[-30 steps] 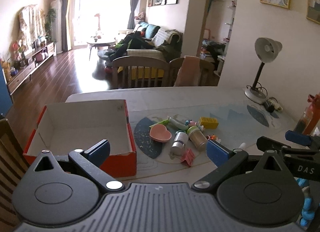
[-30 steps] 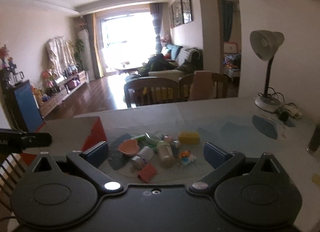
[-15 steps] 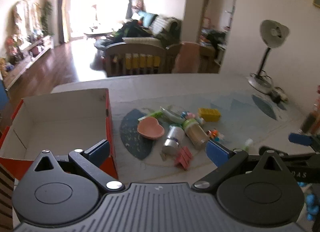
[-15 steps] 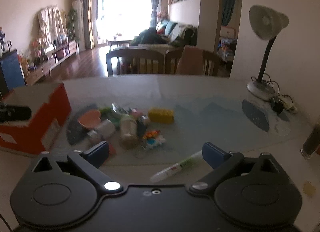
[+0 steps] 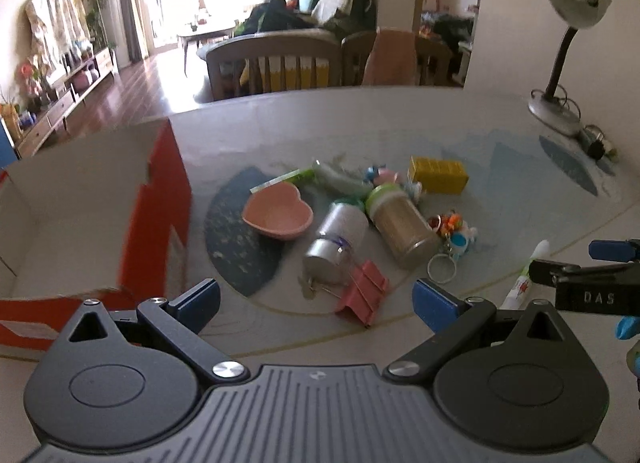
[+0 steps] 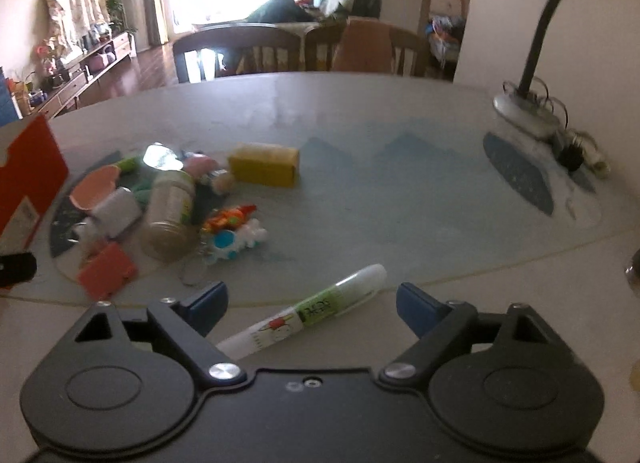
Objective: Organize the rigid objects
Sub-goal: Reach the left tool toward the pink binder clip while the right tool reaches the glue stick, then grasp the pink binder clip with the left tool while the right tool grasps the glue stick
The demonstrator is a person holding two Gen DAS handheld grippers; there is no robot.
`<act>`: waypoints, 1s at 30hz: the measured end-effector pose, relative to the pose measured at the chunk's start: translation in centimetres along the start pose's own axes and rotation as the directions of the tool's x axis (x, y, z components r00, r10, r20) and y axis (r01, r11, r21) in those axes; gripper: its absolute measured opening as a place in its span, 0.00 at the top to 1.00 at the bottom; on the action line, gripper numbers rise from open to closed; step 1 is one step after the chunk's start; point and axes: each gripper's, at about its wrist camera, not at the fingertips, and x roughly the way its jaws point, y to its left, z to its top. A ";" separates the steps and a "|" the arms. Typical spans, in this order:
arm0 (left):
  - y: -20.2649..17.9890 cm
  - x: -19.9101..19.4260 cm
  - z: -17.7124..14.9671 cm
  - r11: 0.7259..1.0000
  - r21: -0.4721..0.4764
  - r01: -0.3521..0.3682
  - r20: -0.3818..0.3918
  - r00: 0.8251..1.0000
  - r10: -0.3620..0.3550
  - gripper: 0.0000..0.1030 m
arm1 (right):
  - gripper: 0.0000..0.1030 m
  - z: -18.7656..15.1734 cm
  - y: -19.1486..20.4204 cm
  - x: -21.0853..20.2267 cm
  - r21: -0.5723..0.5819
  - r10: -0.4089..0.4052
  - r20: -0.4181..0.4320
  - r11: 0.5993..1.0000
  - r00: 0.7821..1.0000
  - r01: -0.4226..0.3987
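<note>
A heap of small items lies on the round table: a pink heart dish, a silver bottle, a brown jar with a green lid, a yellow block, a red binder clip and a toy keychain. My left gripper hangs open just above the clip, holding nothing. A white marker lies apart at the near edge. My right gripper straddles it, jaws closing, pads clear of it. An orange cardboard box stands open at the left.
A desk lamp with its cable and plug stands at the table's far right. Wooden chairs are pushed against the far edge. The right gripper's fingers show at the right edge of the left wrist view.
Both grippers have come down and forward toward the table. The heap has grown larger in the left wrist view. The marker has come between the right gripper's jaws, which have narrowed a little.
</note>
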 end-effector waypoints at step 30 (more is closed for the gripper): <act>-5.3 7.9 -0.8 0.984 0.179 0.022 -0.120 0.993 -0.001 0.52 | 0.48 0.1 -2.9 5.0 0.097 0.054 -0.151 0.994 0.987 -0.040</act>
